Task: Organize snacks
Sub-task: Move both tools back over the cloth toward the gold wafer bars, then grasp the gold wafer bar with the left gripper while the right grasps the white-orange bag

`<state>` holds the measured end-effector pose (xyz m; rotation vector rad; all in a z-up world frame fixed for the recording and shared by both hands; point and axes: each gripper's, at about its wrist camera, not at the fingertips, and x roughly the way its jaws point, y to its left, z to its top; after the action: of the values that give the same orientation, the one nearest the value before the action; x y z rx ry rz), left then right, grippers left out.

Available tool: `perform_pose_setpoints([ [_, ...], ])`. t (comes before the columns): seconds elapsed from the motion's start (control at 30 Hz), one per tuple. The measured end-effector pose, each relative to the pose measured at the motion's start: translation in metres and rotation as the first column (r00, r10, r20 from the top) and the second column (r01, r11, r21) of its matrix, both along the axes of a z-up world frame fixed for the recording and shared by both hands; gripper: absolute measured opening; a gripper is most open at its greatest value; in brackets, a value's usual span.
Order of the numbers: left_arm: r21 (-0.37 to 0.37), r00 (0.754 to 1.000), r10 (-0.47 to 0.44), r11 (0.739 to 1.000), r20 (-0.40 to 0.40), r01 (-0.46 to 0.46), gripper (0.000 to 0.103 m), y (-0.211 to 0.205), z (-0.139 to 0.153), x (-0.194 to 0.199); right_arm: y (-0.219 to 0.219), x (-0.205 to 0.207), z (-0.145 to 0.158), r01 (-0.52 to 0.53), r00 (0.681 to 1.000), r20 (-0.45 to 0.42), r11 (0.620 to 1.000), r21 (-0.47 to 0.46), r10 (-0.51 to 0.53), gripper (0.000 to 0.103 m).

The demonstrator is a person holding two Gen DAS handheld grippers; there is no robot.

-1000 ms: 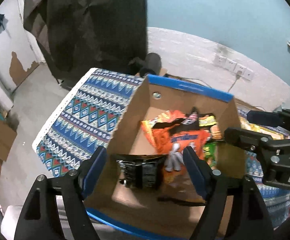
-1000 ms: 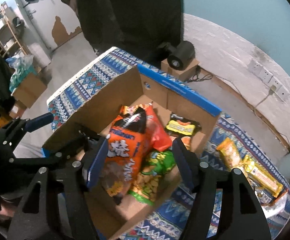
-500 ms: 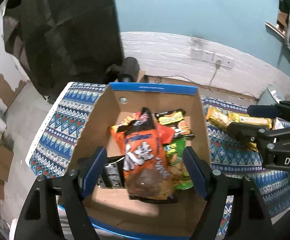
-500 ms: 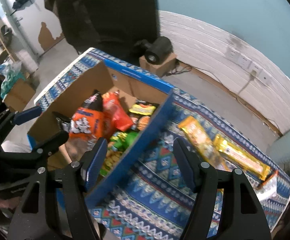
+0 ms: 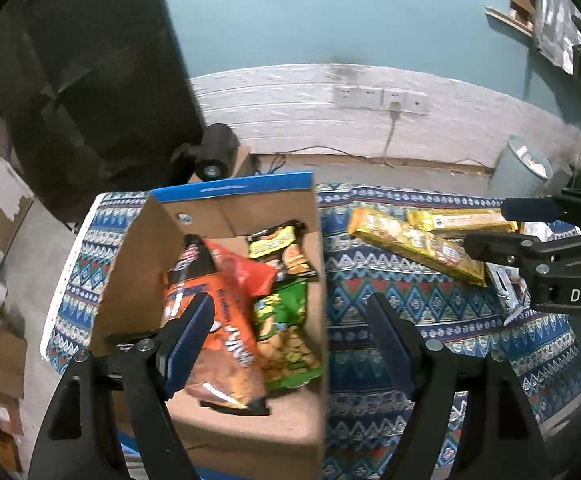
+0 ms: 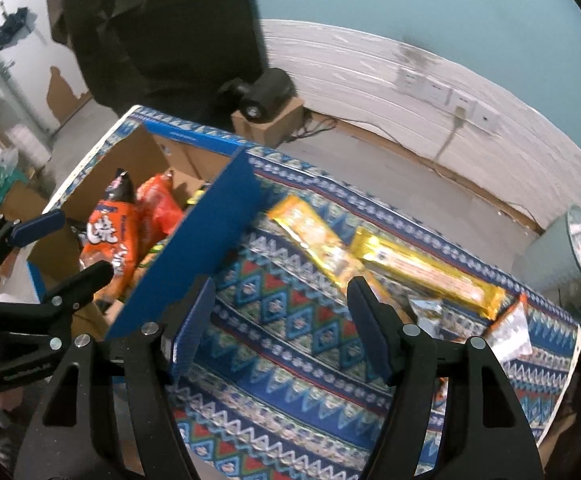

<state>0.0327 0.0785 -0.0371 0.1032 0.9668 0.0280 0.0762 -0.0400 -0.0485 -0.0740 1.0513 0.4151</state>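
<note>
A blue-edged cardboard box [image 5: 226, 192] [image 6: 214, 236] on the patterned cloth holds an orange snack bag [image 5: 214, 320] [image 6: 110, 240], a red bag [image 5: 250, 276], a green bag [image 5: 286, 336] and a yellow-black packet [image 5: 278, 240]. Two long yellow snack packs [image 5: 414, 244] [image 6: 426, 268] lie on the cloth right of the box. My left gripper [image 5: 290, 336] is open and empty above the box's right wall. My right gripper [image 6: 282, 320] is open and empty over the cloth, just short of the yellow packs.
Small silver and orange packets [image 6: 506, 328] lie at the cloth's right end. A grey bin [image 5: 522, 164] stands on the floor beyond the table. A black device on a cardboard box [image 6: 266, 108] sits behind the table. Cardboard boxes [image 5: 2, 356] lie on the floor at left.
Both grippers have swung right, away from the box interior. The right gripper now hangs over the cloth near the yellow packs. The orange bag lies in the box.
</note>
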Motion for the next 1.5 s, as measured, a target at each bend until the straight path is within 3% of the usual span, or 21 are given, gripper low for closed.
perform_pose_setpoints([
  [0.33, 0.029, 0.995, -0.082, 0.996, -0.059, 0.084, 0.08, -0.055, -0.016, 0.018, -0.059, -0.003, -0.006, 0.086, 0.996, -0.007, 0.996, 0.004, -0.086, 0.071],
  [0.83, 0.014, 0.978, -0.109, 0.993, -0.178, 0.113, 0.08, -0.119, -0.052, 0.052, -0.137, 0.001, -0.036, 0.207, 0.977, -0.048, 0.978, -0.01, -0.207, 0.074],
  [1.2, -0.008, 0.966, 0.007, 1.0, -0.259, -0.009, 0.08, -0.141, -0.086, 0.097, -0.172, 0.009, -0.068, 0.264, 0.959, -0.098, 0.964, -0.041, -0.266, 0.074],
  [1.5, -0.043, 0.947, 0.136, 0.987, -0.29, -0.155, 0.08, -0.152, -0.11, 0.136, -0.189, 0.012, -0.076, 0.285, 0.951, -0.117, 0.958, -0.041, -0.288, 0.074],
])
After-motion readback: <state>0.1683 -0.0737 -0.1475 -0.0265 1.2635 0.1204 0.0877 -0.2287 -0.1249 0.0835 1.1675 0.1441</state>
